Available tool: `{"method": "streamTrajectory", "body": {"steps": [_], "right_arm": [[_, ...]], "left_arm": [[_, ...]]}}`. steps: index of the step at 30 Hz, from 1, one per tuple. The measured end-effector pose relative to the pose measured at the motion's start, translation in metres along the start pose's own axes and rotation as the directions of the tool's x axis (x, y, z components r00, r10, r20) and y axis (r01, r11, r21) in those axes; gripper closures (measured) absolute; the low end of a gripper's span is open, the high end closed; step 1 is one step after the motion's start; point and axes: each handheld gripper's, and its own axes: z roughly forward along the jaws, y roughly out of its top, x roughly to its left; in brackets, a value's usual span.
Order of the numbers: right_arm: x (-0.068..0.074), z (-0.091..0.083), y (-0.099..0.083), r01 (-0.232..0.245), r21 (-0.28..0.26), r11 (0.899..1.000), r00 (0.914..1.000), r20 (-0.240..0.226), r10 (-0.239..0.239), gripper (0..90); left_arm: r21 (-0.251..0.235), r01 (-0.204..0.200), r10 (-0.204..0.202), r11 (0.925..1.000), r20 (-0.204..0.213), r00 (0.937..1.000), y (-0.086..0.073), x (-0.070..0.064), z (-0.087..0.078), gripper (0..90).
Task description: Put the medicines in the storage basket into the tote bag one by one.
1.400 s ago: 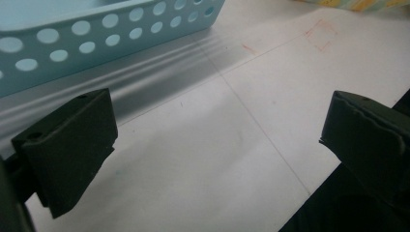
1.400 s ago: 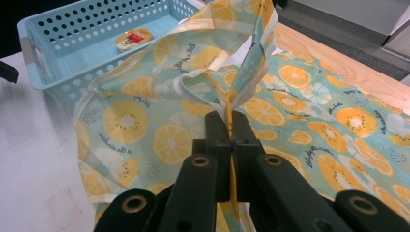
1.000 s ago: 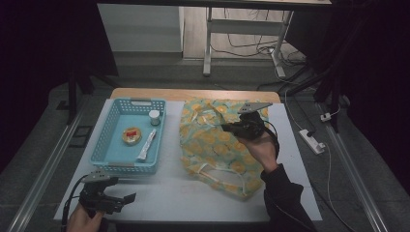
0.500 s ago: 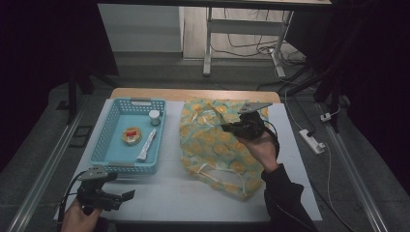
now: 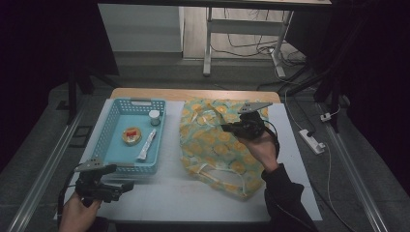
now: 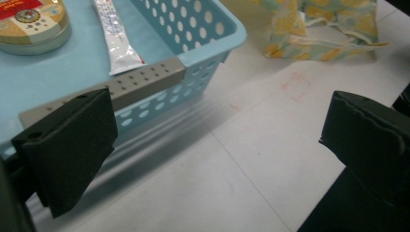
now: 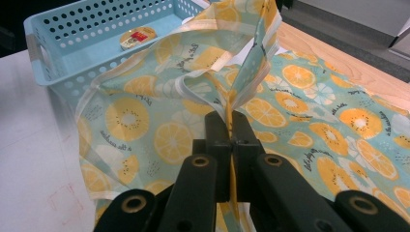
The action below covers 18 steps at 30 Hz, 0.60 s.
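Note:
A cloth bag (image 5: 217, 145) printed with orange and kiwi slices lies on the white table, right of a blue basket (image 5: 112, 129). My right gripper (image 5: 226, 127) is shut on a fold of the bag (image 7: 193, 121), lifting its edge a little above the rest. In the basket lie a round tin (image 5: 131, 136), a white sachet (image 5: 146, 144) and a small white jar (image 5: 154, 117). My left gripper (image 5: 126, 186) stands open near the table's front left edge, just in front of the basket (image 6: 193, 58), with nothing between its jaws. The tin (image 6: 29, 21) and the sachet (image 6: 113, 34) show beyond it.
A white mat (image 5: 193, 193) covers most of the wooden table (image 5: 193, 94). A power strip (image 5: 313, 141) and cables lie on the floor at the right. Metal table legs (image 5: 208, 43) stand behind. Dark frame bars rise at both sides.
My left gripper has drawn slightly back toward the front left edge of the table. The right gripper stays shut on the bag and has hardly moved.

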Motion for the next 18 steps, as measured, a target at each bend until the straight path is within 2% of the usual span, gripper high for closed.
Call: {"method": "streamTrajectory", "body": {"steps": [7,18], "right_arm": [[-0.001,0.0,-0.001,-0.001,-0.002,1.0,1.0,-0.003,0.001,90.0],[-0.002,0.001,-0.001,-0.006,-0.003,1.0,1.0,-0.006,0.006,90.0]], "left_arm": [[-0.001,-0.016,0.016,0.9999,-0.021,0.9996,0.012,0.007,0.004,0.8],[-0.006,-0.001,0.001,1.0,-0.047,0.9989,0.033,0.022,0.015,0.4]]}}
